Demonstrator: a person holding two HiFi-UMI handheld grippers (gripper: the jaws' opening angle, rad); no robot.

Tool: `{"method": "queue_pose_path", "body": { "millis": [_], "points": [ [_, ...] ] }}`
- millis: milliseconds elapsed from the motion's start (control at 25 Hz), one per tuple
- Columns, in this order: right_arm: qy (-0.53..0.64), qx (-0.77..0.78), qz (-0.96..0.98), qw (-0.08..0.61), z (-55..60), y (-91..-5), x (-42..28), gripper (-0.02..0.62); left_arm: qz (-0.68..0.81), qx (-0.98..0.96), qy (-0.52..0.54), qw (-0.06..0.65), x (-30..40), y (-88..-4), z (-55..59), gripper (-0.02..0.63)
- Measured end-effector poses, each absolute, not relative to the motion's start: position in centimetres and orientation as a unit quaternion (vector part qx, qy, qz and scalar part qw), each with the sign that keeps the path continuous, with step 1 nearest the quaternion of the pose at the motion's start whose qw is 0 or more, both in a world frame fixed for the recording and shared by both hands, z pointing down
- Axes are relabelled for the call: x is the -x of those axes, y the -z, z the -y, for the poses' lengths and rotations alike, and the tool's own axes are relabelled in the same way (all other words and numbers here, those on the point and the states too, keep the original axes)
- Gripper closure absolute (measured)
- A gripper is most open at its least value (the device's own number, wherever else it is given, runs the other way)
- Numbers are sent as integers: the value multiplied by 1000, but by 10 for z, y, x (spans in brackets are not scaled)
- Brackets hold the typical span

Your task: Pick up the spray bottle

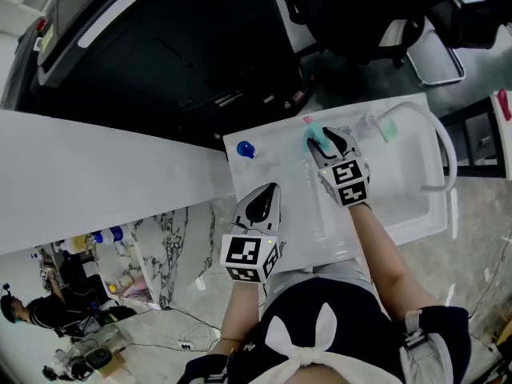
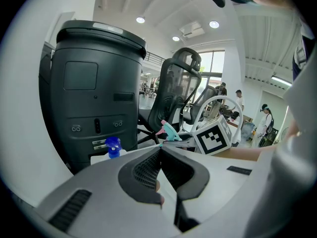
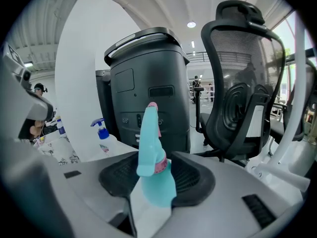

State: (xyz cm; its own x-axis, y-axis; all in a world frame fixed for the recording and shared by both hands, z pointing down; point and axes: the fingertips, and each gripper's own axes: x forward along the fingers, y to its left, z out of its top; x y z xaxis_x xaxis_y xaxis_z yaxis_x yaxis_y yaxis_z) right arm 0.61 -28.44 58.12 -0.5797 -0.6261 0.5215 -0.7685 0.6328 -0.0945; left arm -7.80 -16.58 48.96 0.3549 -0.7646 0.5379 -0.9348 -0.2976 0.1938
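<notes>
A spray bottle with a teal head and pink nozzle (image 1: 316,137) stands on the white table (image 1: 264,166). My right gripper (image 1: 324,142) is shut on it. In the right gripper view the bottle's teal neck (image 3: 151,157) rises between the two black pads, which touch it on both sides. My left gripper (image 1: 268,190) hovers over the table's near left part, shut with its tips together (image 2: 160,148) and nothing in it. From the left gripper view the teal spray head (image 2: 171,132) shows ahead, beside the right gripper's marker cube (image 2: 214,137).
A second bottle with a blue spray head (image 1: 245,149) stands at the table's far left corner (image 3: 102,132). A large black bin (image 3: 148,83) and a black mesh office chair (image 3: 242,83) stand beyond the table. A white curved tube (image 1: 440,146) arches over the table's right side.
</notes>
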Motion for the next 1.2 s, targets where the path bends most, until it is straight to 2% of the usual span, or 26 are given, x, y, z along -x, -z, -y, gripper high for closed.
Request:
{"method": "queue_pose_path", "body": {
  "millis": [1200],
  "points": [
    [-136, -413, 878, 203, 275, -544, -11, 437, 542, -793, -162, 226, 88, -468, 153, 580]
  ]
}}
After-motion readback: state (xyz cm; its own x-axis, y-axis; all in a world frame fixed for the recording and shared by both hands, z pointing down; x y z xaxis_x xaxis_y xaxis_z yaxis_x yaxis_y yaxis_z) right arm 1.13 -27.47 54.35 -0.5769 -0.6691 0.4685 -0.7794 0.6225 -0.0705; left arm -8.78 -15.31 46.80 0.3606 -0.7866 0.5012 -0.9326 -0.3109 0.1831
